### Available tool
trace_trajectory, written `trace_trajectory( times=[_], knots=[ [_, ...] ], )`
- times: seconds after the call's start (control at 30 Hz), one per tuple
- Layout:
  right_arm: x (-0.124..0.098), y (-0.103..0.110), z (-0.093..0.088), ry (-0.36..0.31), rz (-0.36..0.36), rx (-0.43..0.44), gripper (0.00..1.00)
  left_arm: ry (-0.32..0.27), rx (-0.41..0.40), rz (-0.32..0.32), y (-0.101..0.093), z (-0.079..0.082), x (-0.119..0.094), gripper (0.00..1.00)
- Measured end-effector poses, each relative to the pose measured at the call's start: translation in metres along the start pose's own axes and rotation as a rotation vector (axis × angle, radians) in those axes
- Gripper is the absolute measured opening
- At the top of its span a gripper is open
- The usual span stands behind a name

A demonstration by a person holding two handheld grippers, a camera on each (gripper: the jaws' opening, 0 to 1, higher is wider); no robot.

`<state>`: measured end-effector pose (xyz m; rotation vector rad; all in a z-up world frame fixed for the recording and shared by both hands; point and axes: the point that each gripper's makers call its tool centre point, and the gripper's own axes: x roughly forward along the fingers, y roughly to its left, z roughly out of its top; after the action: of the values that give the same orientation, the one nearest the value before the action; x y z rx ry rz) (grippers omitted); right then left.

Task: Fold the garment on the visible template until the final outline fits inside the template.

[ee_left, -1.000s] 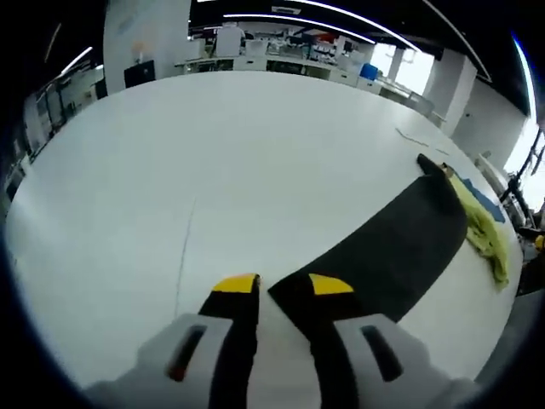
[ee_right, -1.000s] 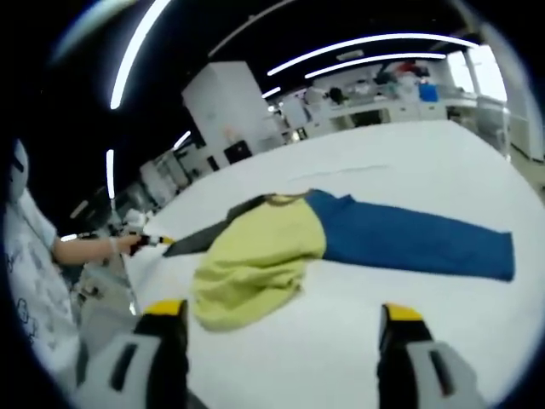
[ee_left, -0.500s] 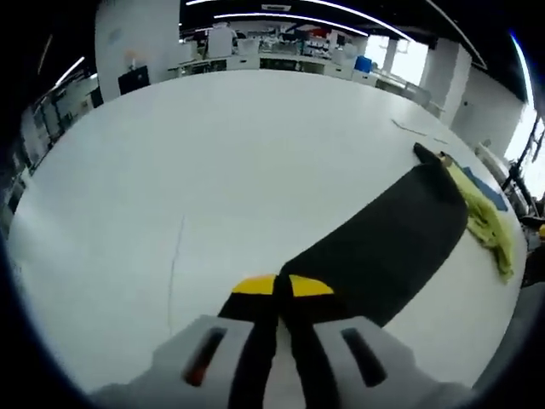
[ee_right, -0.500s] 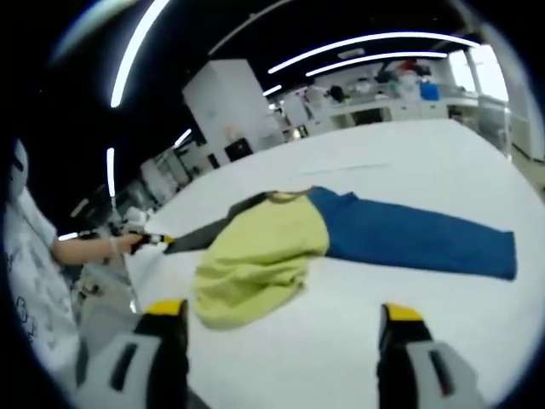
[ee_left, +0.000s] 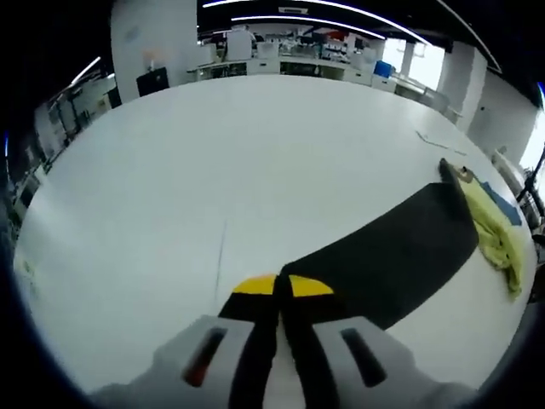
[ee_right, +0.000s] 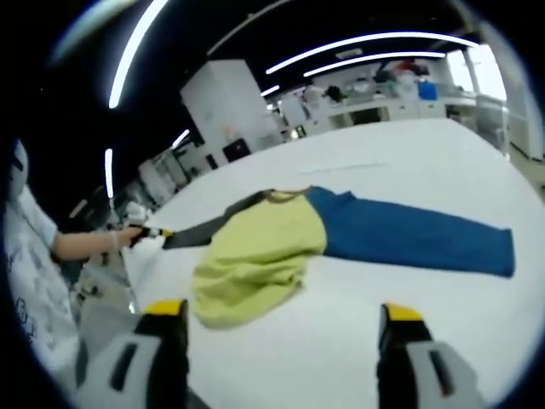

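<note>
On white table point(ee_left: 255, 153), left tool point(ee_left: 274, 285) pinching garment's black sleeve point(ee_left: 383, 256).

garment point(ee_right: 341, 234) spread on table point(ee_right: 426, 153); left tool point(ee_left: 274, 285) at its sleeve end point(ee_left: 383, 247)

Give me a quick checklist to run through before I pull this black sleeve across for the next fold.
1. Left gripper shut on the black sleeve cuff: ok.
2. Right gripper open, holding nothing: ok.
3. Blue sleeve lying flat on the white table: ok.
4. Yellow body smoothed out: not ok, it is bunched.
5. Template outline located: cannot tell.
6. Whole garment in sight in the right gripper view: ok.
</note>
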<state>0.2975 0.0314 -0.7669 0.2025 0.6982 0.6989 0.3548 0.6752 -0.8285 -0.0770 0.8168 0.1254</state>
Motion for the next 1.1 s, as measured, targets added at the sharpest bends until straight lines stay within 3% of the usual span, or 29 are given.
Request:
trace_trajectory(
  times=[0.1,0.2,0.5,0.83,1.1],
  knots=[
    [0.000,0.001,0.000,-0.003,0.001,0.003,0.93,0.024,-0.040,0.010,-0.004,-0.008,-0.005,0.00],
    [0.000,0.002,-0.001,-0.001,0.002,0.004,0.93,0.055,-0.027,0.018,-0.003,-0.015,-0.005,0.00],
    [0.002,0.008,0.001,-0.010,0.012,-0.001,0.92,0.057,-0.044,0.019,-0.006,-0.025,-0.028,0.00],
    [0.000,0.012,0.003,-0.027,0.024,-0.008,0.92,0.064,-0.047,0.054,0.014,-0.025,-0.012,0.00],
    [-0.015,0.004,-0.001,-0.041,-0.003,0.005,0.92,0.069,-0.059,0.069,0.017,-0.032,-0.011,0.01]
  ],
)
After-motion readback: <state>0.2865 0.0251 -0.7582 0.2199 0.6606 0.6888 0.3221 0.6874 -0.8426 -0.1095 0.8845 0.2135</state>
